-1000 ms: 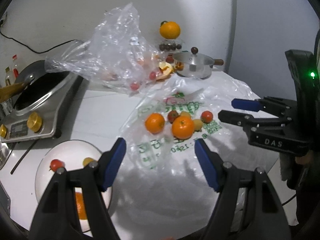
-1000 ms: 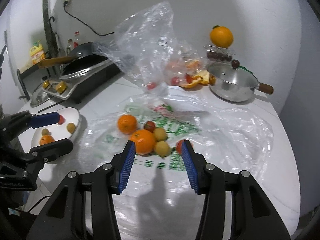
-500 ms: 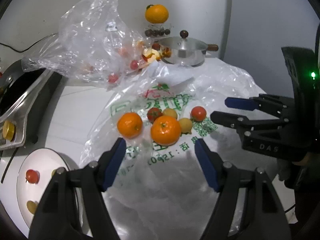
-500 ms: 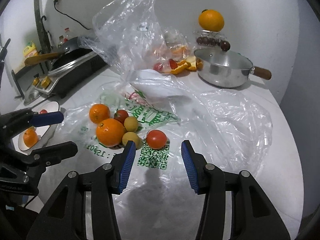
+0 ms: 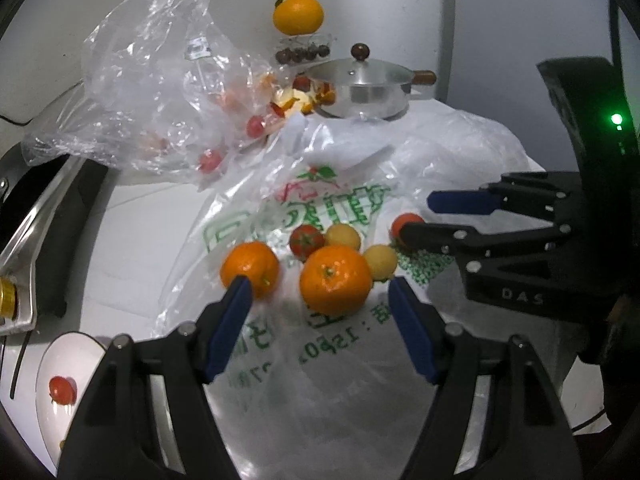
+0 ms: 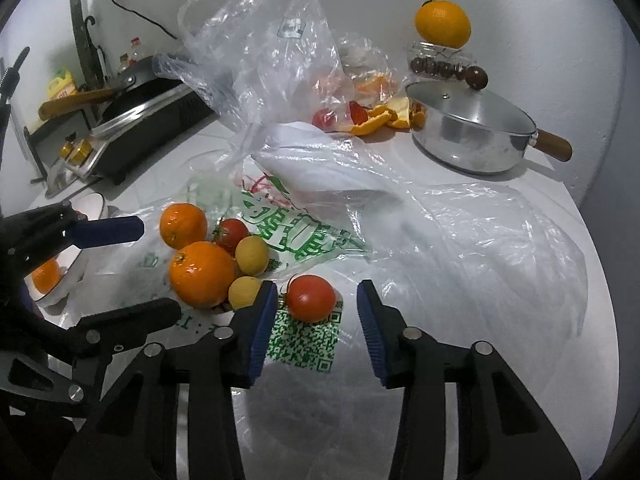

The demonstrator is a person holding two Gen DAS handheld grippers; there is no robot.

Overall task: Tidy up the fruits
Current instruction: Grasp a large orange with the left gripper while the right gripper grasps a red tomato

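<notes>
The red tomato (image 6: 311, 298) sits low and centre in the right wrist view, on the printed plastic bag (image 6: 296, 236) just above its green code patch, a little apart from the cluster of fruit to its left. The right tongs (image 6: 316, 304) stand apart around it, one pad on each side and neither touching; they have just been closing in. To finish well, I judge they should settle lower so the pads meet the tomato's widest part, then close gently (a ripe tomato probably bruises easily, and the slick bag may let it roll).

In the left wrist view the large orange (image 5: 335, 280) lies mid-frame between the left tongs (image 5: 318, 292), which are apart and clamped on nothing. The smaller orange (image 5: 250, 268) lies by the left pad; whether it touches I cannot tell. Two yellow fruits (image 5: 342, 237) and a second tomato (image 5: 306, 241) crowd behind.

The white plate (image 5: 60, 364) at lower left is cut off by the frame edge, so its contents are only partly seen. The fruit inside the crumpled clear bag (image 5: 152, 80) at upper left is blurred by plastic. The counter (image 5: 120, 240) shows beside the bag.
</notes>
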